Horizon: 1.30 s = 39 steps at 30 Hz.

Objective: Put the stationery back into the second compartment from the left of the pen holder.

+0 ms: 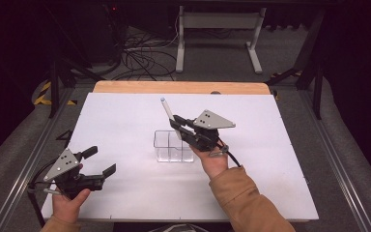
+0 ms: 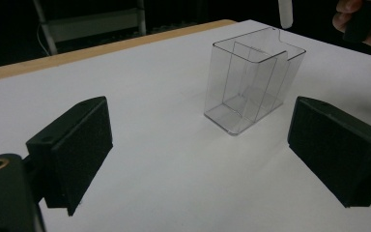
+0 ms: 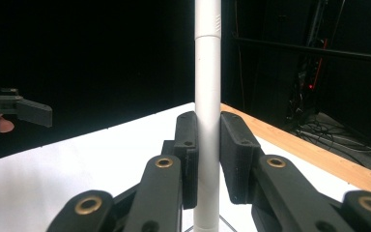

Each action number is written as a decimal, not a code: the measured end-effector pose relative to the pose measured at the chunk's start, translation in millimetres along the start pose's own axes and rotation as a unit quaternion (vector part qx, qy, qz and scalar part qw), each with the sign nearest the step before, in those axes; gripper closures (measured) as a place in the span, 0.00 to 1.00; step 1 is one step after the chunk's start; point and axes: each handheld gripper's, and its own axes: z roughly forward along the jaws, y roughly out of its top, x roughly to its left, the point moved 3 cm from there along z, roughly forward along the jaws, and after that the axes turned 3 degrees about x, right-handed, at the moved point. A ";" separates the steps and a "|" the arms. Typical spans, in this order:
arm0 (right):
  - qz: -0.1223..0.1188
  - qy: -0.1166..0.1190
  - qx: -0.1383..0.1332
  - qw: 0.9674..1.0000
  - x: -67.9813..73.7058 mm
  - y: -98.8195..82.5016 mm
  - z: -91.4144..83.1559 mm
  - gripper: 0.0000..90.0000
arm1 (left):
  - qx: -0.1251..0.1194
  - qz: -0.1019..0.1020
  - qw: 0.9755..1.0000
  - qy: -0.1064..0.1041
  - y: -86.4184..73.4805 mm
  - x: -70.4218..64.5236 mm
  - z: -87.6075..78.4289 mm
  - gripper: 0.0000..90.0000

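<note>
The right gripper has its jaws clamped on a white pen, tilted above the clear 2-part box standing mid-desk, while the left gripper, jaws wide with nothing between them, hovers near the desk's front left, well apart from the box.

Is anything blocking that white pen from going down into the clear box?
Nothing visible. The right claw grips the white pen above the clear box, whose top is open and whose compartments look empty. The left claw stays off to the side.
</note>
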 end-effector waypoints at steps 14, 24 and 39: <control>0.014 -0.023 0.014 1.000 4.0 -16.5 12.3 0.88 | 0.000 0.002 1.000 -0.001 0.0 0.0 0.2 0.11; 0.023 -0.020 0.037 0.999 6.0 -30.4 16.7 0.88 | 0.000 0.002 1.000 -0.003 -0.1 -0.1 1.4 0.11; 0.043 -0.017 0.061 0.997 6.3 -43.1 16.7 0.87 | 0.001 0.001 1.000 -0.003 -0.2 0.0 1.1 0.11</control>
